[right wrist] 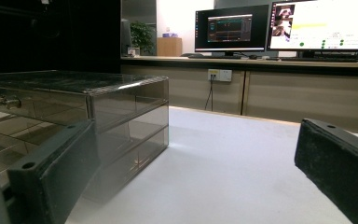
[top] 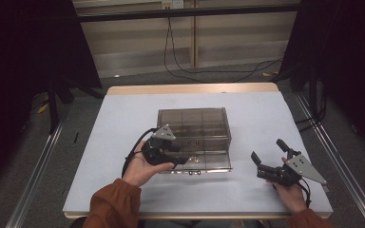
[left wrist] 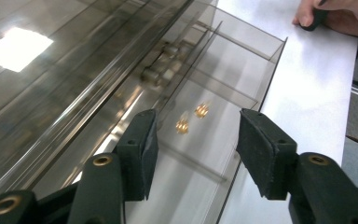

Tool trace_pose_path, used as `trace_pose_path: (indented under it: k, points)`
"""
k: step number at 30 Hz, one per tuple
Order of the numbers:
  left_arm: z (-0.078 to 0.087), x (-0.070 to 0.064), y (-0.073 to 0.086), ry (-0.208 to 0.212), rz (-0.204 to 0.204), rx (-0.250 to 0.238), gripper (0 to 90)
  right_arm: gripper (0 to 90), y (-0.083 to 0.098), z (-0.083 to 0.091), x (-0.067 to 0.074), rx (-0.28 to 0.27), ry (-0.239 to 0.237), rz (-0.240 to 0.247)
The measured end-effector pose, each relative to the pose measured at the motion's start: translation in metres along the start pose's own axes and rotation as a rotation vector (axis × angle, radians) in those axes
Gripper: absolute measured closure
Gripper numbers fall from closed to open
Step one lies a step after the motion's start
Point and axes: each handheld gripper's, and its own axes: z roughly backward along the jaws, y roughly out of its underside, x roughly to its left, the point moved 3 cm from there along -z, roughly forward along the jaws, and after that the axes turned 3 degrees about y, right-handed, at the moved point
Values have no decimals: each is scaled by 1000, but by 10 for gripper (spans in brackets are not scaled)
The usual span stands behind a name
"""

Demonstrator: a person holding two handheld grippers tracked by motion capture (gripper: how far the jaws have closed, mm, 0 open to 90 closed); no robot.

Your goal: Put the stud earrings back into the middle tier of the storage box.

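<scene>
Drawer box [top: 194,137] of smoked plastic sits mid-desk [top: 123,109], its lower drawer [top: 204,164] pulled out. Left gripper [top: 180,159] hovers over it, jaws apart. Right gripper [top: 266,159] stands well apart, jaws apart.

Both grippers [top: 183,159] [top: 268,154] with fingers apart

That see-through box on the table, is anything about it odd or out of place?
The smoky plastic drawer box has its bottom drawer pulled out toward the person, with two small brass bits lying loose in one compartment. The box sits square on the table; nothing looks spilled or broken.
</scene>
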Motion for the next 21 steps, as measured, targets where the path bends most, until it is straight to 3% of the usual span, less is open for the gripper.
trace_pose_path:
  k: [5, 8, 14, 19, 21]
  points:
    - [19, 7, 10, -50, 44, -56, 376, 0, 0, 0, 0, 0, 0, 0]
    - [28, 11, 17, -80, 61, -59, 279, 0, 0, 0, 0, 0, 0, 0]
    - [41, 18, 35, -146, 104, -81, 168, 0, 0, 0, 0, 0, -1, 0]
    - [45, 19, 50, -154, 136, -61, 99, 0, 0, 0, 0, 0, -1, 1]
    - [46, 20, 58, -191, 133, -41, 76, 0, 0, 0, 0, 0, -1, 1]
